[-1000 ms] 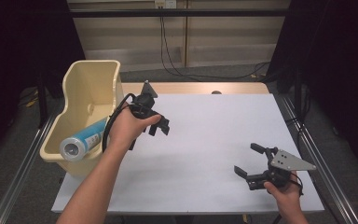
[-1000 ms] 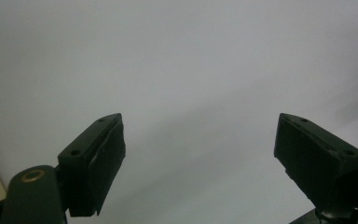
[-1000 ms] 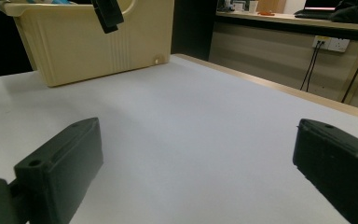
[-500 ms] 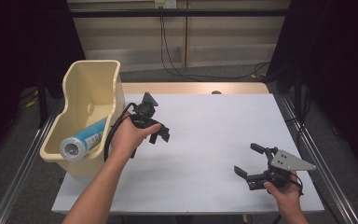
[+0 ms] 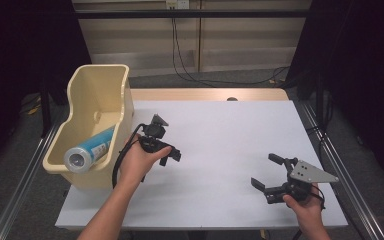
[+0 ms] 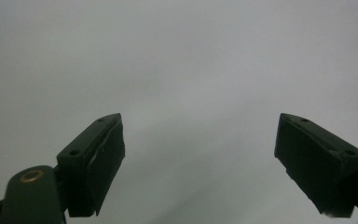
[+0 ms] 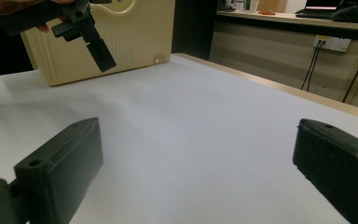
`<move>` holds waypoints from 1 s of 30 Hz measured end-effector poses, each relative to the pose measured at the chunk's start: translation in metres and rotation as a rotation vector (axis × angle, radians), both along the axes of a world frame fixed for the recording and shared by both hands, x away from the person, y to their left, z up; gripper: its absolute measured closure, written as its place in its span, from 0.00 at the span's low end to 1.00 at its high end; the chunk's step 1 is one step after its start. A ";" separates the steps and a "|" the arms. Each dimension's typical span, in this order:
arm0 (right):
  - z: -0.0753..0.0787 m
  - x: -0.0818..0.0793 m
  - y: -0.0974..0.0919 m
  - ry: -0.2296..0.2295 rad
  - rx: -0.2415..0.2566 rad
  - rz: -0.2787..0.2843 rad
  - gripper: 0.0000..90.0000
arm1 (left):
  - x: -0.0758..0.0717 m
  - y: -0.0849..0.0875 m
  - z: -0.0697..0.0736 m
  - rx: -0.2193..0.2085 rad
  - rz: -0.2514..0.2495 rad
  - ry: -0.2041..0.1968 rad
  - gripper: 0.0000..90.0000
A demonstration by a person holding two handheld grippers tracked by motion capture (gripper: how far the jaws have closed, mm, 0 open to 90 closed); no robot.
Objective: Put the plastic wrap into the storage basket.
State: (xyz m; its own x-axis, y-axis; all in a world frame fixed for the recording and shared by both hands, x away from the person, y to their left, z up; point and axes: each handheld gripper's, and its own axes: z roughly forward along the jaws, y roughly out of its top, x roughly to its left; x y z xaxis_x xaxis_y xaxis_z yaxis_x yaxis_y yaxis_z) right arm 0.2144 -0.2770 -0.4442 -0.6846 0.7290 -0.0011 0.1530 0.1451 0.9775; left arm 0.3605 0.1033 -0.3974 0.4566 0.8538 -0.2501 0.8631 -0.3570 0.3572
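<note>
While fingers gape (both empty), can (image 5: pixel 91 150) binned

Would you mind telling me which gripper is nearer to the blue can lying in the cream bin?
The left. The left gripper hovers over the white table just outside the cream bin holding the blue can; the right gripper sits far across, near the table's right front corner.

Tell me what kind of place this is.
Probably a lab or recording bench: a white table ringed by black curtains, wall sockets with trailing cables, and a desk behind.
</note>
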 end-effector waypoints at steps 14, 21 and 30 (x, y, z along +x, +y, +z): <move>0.000 0.000 0.001 0.000 -0.005 0.004 0.01 | -0.029 0.007 -0.024 -0.062 -0.063 -0.266 0.15; -0.001 0.000 0.002 0.004 -0.009 0.007 0.01 | -0.042 0.012 -0.031 -0.105 -0.083 -0.389 0.13; -0.001 0.001 0.002 0.003 -0.015 0.010 0.01 | -0.061 0.022 -0.030 -0.164 -0.123 -0.594 0.11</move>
